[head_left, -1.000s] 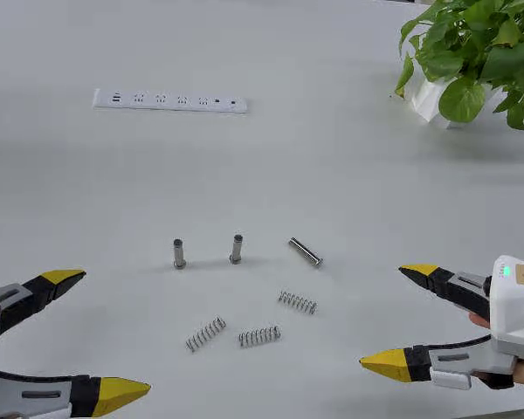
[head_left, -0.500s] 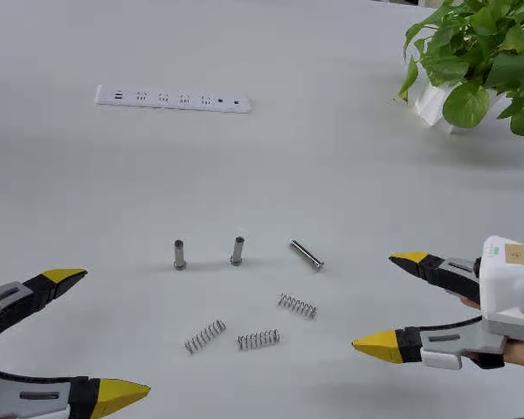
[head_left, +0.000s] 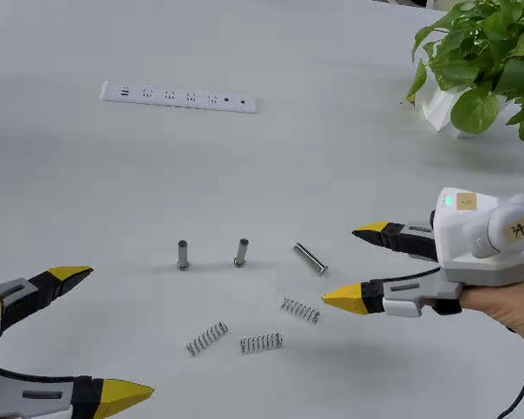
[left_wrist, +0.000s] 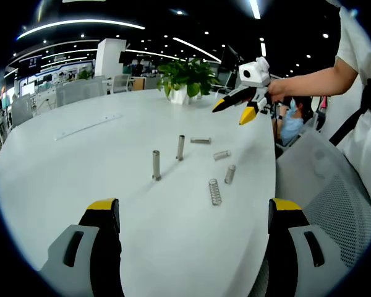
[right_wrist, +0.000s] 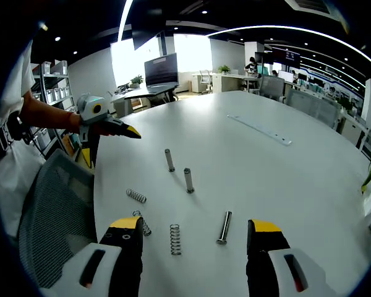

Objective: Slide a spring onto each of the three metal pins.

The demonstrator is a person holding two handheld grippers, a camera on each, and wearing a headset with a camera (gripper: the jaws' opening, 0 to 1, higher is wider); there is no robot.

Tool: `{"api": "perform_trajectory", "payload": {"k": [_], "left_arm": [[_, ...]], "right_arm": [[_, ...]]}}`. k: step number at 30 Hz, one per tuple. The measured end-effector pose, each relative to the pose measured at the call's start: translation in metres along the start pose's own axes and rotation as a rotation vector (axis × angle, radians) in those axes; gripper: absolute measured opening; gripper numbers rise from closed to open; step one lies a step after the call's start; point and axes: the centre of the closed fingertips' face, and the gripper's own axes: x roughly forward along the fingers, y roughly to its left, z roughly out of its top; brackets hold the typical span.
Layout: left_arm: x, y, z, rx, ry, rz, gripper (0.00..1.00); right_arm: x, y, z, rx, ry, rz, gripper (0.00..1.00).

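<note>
Currently: left gripper jaws spread wide, empty, low over table | right gripper jaws apart, empty, tips just right of lying pin | left pin and middle pin upright (bare) | three springs loose on table, nearer the person than the pins, apart from them

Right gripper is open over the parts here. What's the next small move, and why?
Probably lower the right gripper onto the nearest spring and close. Its jaws are open and empty, all three springs lie loose, no pin wears one, and that spring sits close to its tips.
</note>
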Motion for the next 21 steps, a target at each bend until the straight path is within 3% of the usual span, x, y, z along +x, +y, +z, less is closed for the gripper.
{"api": "perform_trajectory", "payload": {"k": [10, 21], "left_arm": [[0.001, 0.003, 0.000, -0.010, -0.010, 0.003, 0.99], [0.003, 0.004, -0.001, -0.021, -0.018, 0.000, 0.99]], "right_arm": [[0.025, -0.020, -0.003, -0.005, 0.115, -0.011, 0.45], [0.049, -0.042, -0.010, 0.016, 0.207, -0.030, 0.26]]}}
